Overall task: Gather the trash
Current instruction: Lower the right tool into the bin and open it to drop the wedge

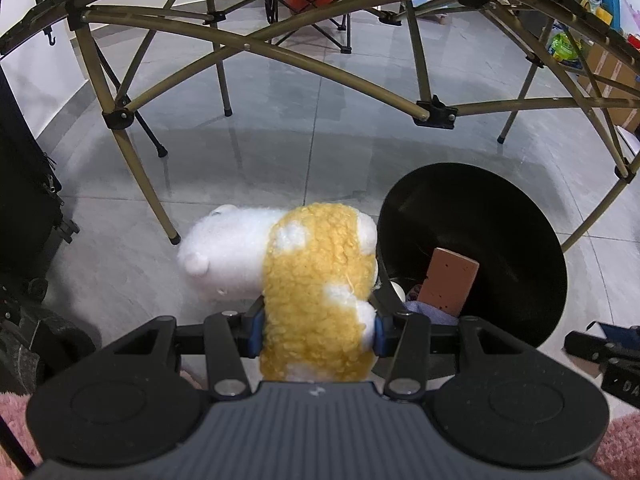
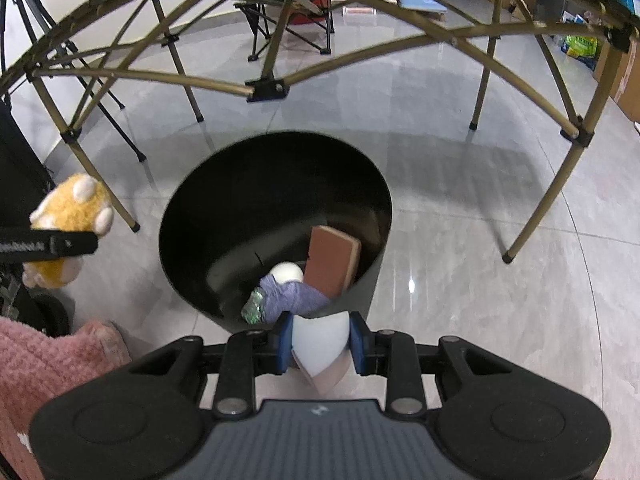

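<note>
My left gripper [image 1: 318, 330] is shut on a yellow and white plush toy [image 1: 312, 280], which hangs above the floor just left of a round black bin [image 1: 516, 216]. The right wrist view shows the same plush toy [image 2: 74, 216] and the left gripper's fingers [image 2: 68, 246] at the far left. My right gripper [image 2: 320, 344] is shut on a white folded paper carton [image 2: 320, 340], held over the near rim of the black bin [image 2: 208, 200]. Inside the bin lie a brown block [image 2: 332, 260], a white ball [image 2: 286, 272], a purple cloth [image 2: 292, 298] and a crumpled clear wrapper [image 2: 254, 306].
A folding table's gold frame [image 1: 280, 56] with its legs [image 2: 532, 216] arches over the grey tiled floor around the bin. A dark bag [image 1: 24, 184] stands at the left. A pink sleeve [image 2: 48, 364] shows at lower left. Boxes and bags [image 1: 600, 60] line the far right.
</note>
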{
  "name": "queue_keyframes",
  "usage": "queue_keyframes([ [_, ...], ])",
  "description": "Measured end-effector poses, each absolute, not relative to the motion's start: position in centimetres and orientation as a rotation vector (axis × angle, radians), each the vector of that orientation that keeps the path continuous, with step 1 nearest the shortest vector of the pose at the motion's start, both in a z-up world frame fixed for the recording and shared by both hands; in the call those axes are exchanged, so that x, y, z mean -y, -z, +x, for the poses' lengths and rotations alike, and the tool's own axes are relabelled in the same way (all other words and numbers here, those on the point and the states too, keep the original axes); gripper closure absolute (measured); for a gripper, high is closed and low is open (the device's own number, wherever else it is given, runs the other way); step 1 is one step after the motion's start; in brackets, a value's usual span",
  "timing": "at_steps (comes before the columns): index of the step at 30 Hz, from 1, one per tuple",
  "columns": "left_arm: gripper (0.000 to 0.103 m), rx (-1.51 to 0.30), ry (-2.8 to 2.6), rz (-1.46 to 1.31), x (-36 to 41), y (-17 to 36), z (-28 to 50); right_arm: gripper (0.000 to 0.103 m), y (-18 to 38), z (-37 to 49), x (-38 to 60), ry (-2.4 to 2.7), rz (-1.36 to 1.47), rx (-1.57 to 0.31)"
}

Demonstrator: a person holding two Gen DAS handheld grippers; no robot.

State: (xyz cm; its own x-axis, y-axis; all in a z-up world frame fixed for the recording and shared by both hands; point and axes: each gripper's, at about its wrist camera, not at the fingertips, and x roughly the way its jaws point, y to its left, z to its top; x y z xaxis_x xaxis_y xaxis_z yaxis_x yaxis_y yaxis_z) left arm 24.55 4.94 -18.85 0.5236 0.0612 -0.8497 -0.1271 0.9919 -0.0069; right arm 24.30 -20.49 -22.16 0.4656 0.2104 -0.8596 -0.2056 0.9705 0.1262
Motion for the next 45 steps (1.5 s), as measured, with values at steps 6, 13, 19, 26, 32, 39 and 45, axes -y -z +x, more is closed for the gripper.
queue_keyframes([
  [6, 0.054, -1.013, -0.134, -0.086, -5.3, 18.9, 25.3, 0.075, 21.2, 25.4, 19.4, -0.275, -0.002, -1.026],
  [13, 0.054, -0.983, -0.157, -0.088, -5.7, 18.5, 25.6, 0.075, 20.7, 28.2, 17.0, -0.295, -0.021, -1.007],
  [19, 0.054, -0.981, -0.192, -0.104, -7.1, 18.7, 26.1, 0.075, 20.6, 30.3, 15.1, -0.296, -0.028, -0.999],
  [26, 0.054, -0.979, -0.218, -0.127, -8.7, 18.8, 26.1, 0.075, 21.2, 32.2, 13.5, -0.281, -0.025, -1.011],
  [32, 0.054, -0.974, -0.231, -0.137, -9.3, 18.8, 26.2, 0.075, 22.5, 33.4, 12.9, -0.252, -0.009, -1.062],
  [39, 0.054, -0.974, -0.232, -0.144, -9.4, 18.8, 26.3, 0.075, 24.8, 34.7, 12.8, -0.211, 0.025, -1.154],
  [45, 0.055, -0.973, -0.224, -0.145, -9.3, 18.8, 26.2, 0.075, 26.6, 35.3, 13.2, -0.183, 0.048, -1.208],
])
